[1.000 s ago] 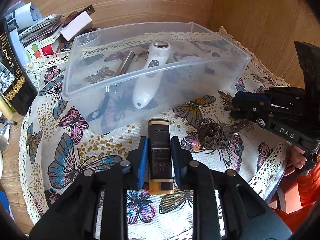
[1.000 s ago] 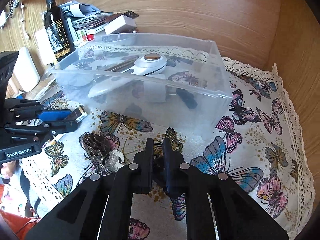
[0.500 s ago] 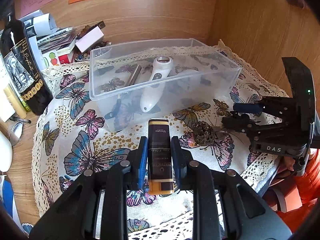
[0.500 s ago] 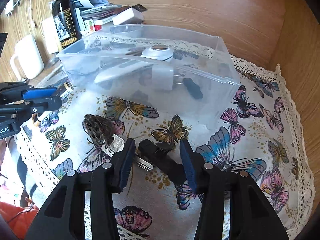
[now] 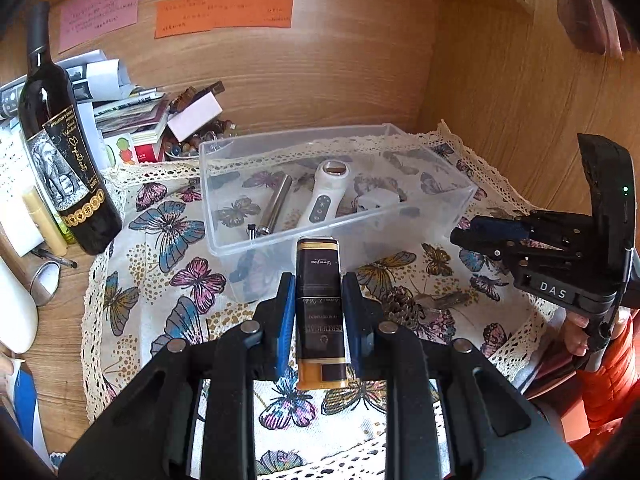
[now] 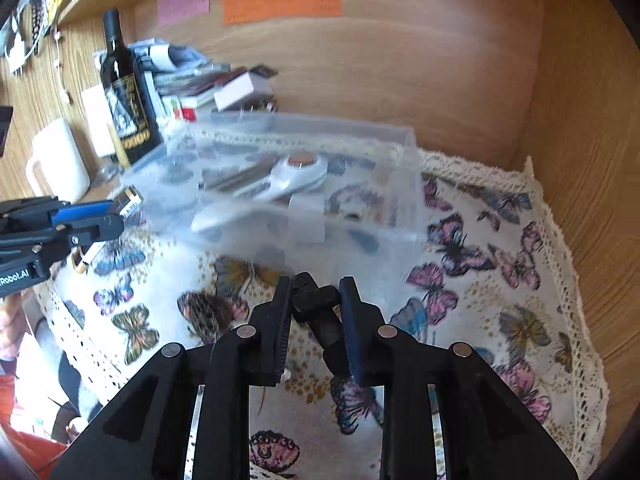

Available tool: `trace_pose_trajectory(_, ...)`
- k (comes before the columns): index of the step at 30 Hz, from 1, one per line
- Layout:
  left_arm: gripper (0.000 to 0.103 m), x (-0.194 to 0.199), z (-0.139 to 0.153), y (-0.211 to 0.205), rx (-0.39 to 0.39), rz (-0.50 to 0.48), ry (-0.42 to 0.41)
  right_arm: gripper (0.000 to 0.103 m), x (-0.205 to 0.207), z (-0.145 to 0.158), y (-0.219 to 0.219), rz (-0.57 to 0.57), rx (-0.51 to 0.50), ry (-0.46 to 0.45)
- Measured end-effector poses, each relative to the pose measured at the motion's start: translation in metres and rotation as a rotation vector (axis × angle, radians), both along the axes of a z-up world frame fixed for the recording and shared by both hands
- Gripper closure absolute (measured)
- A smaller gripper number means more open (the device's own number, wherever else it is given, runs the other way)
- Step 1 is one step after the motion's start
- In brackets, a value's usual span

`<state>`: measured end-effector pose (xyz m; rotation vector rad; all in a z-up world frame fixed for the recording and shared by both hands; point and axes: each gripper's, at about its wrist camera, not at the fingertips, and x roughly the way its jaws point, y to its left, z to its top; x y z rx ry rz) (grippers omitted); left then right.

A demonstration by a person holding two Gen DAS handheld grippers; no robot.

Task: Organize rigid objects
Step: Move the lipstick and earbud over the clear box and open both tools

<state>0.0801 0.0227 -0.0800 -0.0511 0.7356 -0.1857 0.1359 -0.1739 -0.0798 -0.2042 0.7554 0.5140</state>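
Observation:
My left gripper (image 5: 319,284) is shut on a dark brown and gold flat box (image 5: 319,292), held above the butterfly cloth in front of the clear plastic bin (image 5: 440,216). The bin holds a white handheld device (image 5: 326,196), a metal cylinder (image 5: 276,204) and a white plug. My right gripper (image 6: 316,304) is shut on a black clip-like object (image 6: 320,316), lifted above the cloth near the bin's front wall (image 6: 352,240). A pine cone with keys (image 5: 416,306) lies on the cloth between the grippers. The left gripper also shows in the right wrist view (image 6: 100,220).
A wine bottle (image 5: 60,152) stands at the left, with a stack of books and papers (image 5: 140,120) behind it. A white mug (image 6: 56,160) sits further left. Wooden walls close the back and right. The cloth (image 6: 500,260) right of the bin is bare.
Both grippers have risen and pulled back from the bin. My right gripper opened around the black object half a second ago and has now shut on it and lifted it.

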Motion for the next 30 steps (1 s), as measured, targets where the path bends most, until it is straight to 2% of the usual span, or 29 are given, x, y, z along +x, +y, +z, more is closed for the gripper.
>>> trace_pose_trajectory(6,0.080,0.010,0.019,0.009,-0.017,0.028,-0.058,0.081,0.012,0.026,-0.005,-0.046,0.048,-0.077)
trace_pose_trajectory(15,0.080,0.037,0.040,0.024,-0.002,0.084,-0.105,0.081,0.033,0.044,-0.007,-0.090,0.077,-0.132)
trace_pose_trajectory(22,0.080,0.071,0.039,0.028,0.001,0.090,-0.071,0.081,0.052,0.041,0.001,-0.102,0.059,-0.131)
trace_pose_trajectory(30,0.080,0.111,0.014,0.018,0.009,0.063,0.034,0.081,0.075,0.022,0.015,-0.088,0.022,-0.079)
